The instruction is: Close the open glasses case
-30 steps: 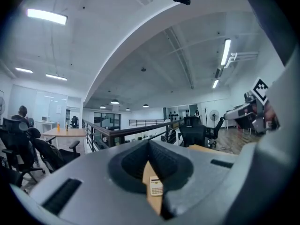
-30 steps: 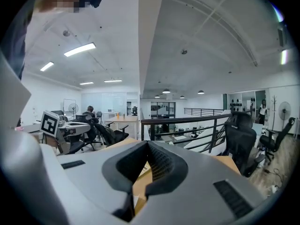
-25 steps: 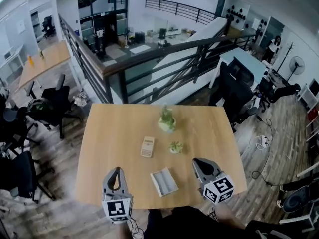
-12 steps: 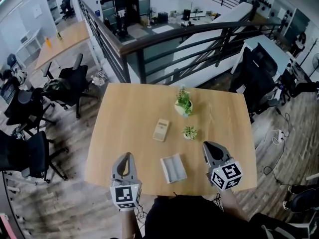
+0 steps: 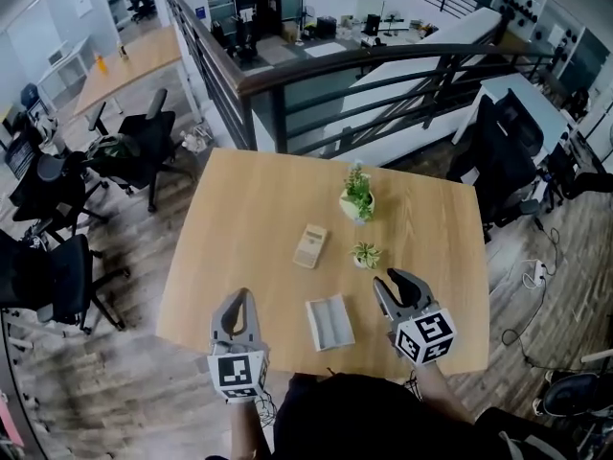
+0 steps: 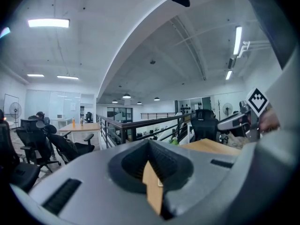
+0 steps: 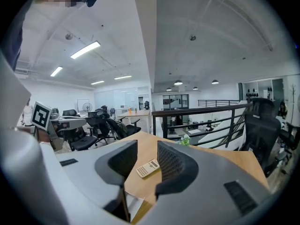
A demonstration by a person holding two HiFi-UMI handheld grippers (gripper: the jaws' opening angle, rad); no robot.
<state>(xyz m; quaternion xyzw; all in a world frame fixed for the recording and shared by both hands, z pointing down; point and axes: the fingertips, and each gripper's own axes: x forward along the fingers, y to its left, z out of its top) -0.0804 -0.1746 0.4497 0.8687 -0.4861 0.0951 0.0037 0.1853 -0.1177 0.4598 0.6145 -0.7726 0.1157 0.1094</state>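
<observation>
Well, nothing done yet | glasses case (image 5: 329,322) open on table (image 5: 249,218) | left gripper (image 5: 236,297) jaws closed | right gripper (image 5: 395,281) jaws just opening, empty

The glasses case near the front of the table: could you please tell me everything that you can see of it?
The glasses case is a pale grey-white rectangle, apparently hard-shelled. It lies open and flat on the wooden table, slightly askew to the near edge and close to it, nearer than the calculator and the small potted plant. Only the table touches it. Whether anything lies inside cannot be made out.
</observation>
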